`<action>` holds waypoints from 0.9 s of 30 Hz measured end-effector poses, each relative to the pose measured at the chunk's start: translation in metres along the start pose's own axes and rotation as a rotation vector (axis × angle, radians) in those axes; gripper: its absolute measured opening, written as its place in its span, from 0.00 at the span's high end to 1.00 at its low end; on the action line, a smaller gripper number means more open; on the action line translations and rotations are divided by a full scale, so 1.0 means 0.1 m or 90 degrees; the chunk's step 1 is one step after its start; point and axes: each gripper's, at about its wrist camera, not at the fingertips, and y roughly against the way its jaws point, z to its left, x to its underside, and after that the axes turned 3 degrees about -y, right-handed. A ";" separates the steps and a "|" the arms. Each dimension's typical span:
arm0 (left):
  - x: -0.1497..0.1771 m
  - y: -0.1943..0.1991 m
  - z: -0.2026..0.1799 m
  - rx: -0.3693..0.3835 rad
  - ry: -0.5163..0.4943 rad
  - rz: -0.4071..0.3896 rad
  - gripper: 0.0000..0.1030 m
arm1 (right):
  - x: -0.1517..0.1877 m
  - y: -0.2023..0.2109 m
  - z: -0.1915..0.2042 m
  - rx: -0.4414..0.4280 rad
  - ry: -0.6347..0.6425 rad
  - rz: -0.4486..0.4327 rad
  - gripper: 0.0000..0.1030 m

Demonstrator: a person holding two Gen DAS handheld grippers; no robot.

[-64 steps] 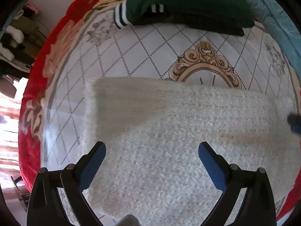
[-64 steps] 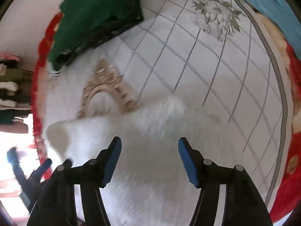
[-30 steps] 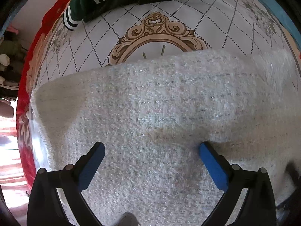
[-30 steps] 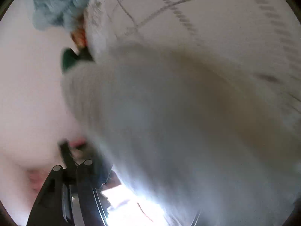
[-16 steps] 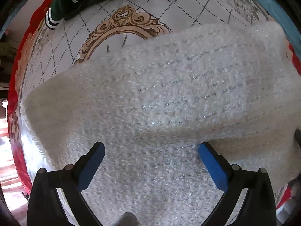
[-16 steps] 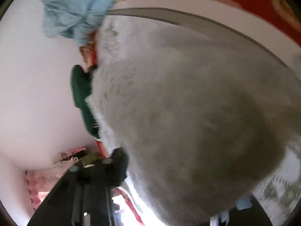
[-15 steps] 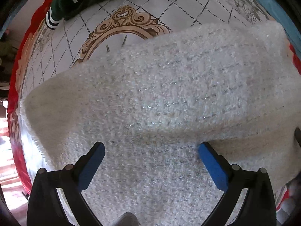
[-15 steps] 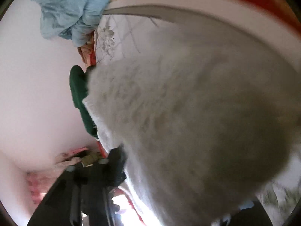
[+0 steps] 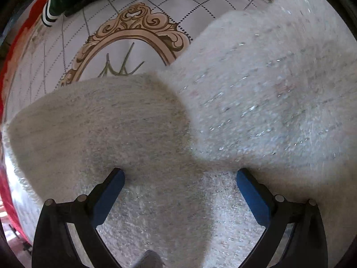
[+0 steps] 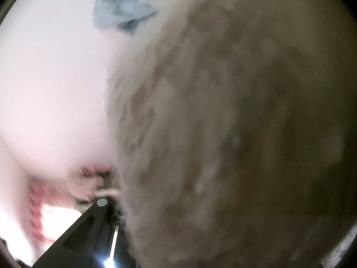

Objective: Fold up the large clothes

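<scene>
A large fluffy white garment (image 9: 138, 120) lies on the patterned bedspread (image 9: 125, 51). Its right part (image 9: 267, 84) is lifted and folding over toward the left. My left gripper (image 9: 179, 178) is open, its blue pads resting on the cloth at either side of a fold. In the right wrist view the same white cloth (image 10: 234, 122), blurred, fills most of the frame, draped over my right gripper. Only one black arm of that gripper (image 10: 89, 230) shows; its fingertips are hidden under the cloth.
A folded green garment with white stripes (image 9: 67, 2) lies at the far left edge of the bed. A blue cloth (image 10: 125, 2) lies at the far side. The bedspread has a red border (image 9: 6, 178) on the left. A pale wall (image 10: 51, 78) is behind.
The right side of the white garment has been lifted and carried over toward the left, covering more of the lower layer. My left gripper has stayed open in place on the cloth.
</scene>
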 end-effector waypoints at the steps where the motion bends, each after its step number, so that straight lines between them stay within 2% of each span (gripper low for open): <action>1: 0.00 0.02 0.03 0.008 0.005 -0.001 0.00 | 0.03 -0.02 0.15 0.016 0.030 0.006 0.81; 4: 0.03 0.16 0.24 0.027 0.040 -0.004 0.00 | 0.15 -0.12 0.60 0.058 0.118 0.024 0.81; 6: 0.16 0.36 0.54 0.046 0.082 -0.018 0.00 | 0.30 -0.20 0.89 0.088 0.189 0.036 0.81; 9: 0.48 0.68 1.10 0.055 0.141 -0.037 0.00 | 0.72 -0.43 1.36 0.137 0.309 0.072 0.81; 12: 0.91 0.98 1.83 0.020 0.208 -0.047 0.00 | 1.28 -0.78 1.67 0.174 0.430 0.126 0.81; 14: 1.18 1.14 2.22 -0.015 0.256 -0.053 0.00 | 1.78 -1.09 1.79 0.195 0.518 0.177 0.81; 18: 1.65 1.44 2.94 -0.087 0.343 -0.071 0.00 | 2.64 -1.63 1.72 0.249 0.657 0.250 0.79; 20: 1.77 1.52 3.09 -0.112 0.371 -0.078 0.00 | 2.98 -1.87 1.59 0.278 0.700 0.296 0.74; 23: 1.92 1.62 3.33 -0.119 0.411 -0.087 0.00 | 3.38 -2.06 1.51 0.323 0.779 0.360 0.58; 24: 1.92 1.63 3.34 -0.115 0.417 -0.089 0.00 | 3.51 -2.01 1.49 0.314 0.789 0.379 0.45; 25: 1.90 1.67 3.34 -0.110 0.420 -0.094 0.00 | 3.50 -1.98 1.53 0.297 0.791 0.407 0.34; 27: 1.83 1.72 3.30 -0.102 0.417 -0.108 0.00 | 3.54 -1.81 1.62 0.269 0.795 0.452 0.32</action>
